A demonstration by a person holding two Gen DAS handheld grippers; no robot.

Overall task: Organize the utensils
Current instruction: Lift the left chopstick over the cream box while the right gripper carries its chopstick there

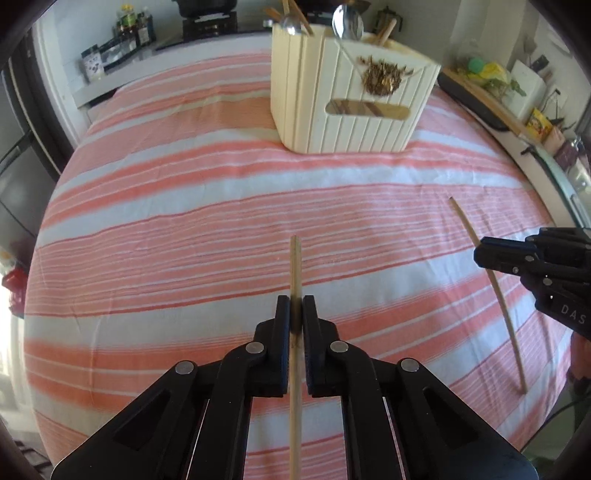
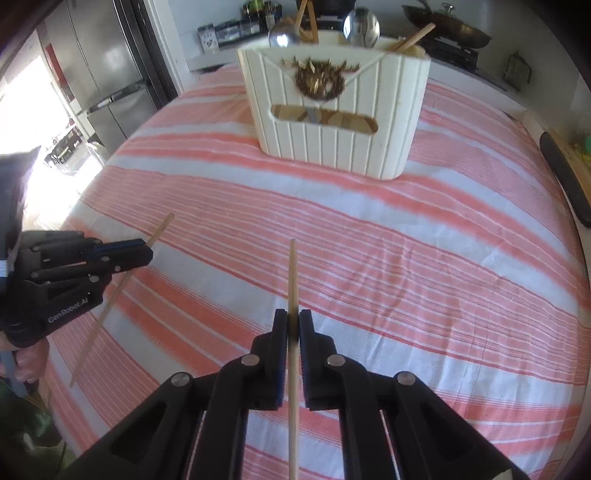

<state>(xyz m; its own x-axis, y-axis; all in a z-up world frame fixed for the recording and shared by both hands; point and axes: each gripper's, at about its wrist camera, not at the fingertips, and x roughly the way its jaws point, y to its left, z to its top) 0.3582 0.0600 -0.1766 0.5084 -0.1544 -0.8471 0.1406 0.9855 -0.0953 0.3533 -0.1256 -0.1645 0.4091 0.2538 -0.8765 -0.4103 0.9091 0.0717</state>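
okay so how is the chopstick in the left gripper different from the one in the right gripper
The chopstick in the left gripper has a squared tip, and the left gripper clamps it on a dark scuffed patch. The chopstick in the right gripper tapers to a slimmer tip, and the right gripper clamps cleaner wood. Both are plain wood, pinched mid-length, pointing towards the cream utensil holder.

We see woven cloth (image 1: 184, 221) over the table, matt, slightly wrinkled, pink and white stripes. Cream caddy (image 1: 343, 107) near the far edge looks like matt ribbed plastic with a rough gold emblem (image 1: 382, 75). Spoons (image 1: 347, 22) in it are glossy polished metal. Both chopsticks (image 1: 295, 369) (image 2: 293, 369) are pale bare wood, matt, smooth. Gripper fingers (image 1: 284, 332) (image 2: 280, 339) are matt black plastic with shiny metal pivot pins (image 1: 255, 347). Fridge (image 2: 110, 74) looks like brushed steel.
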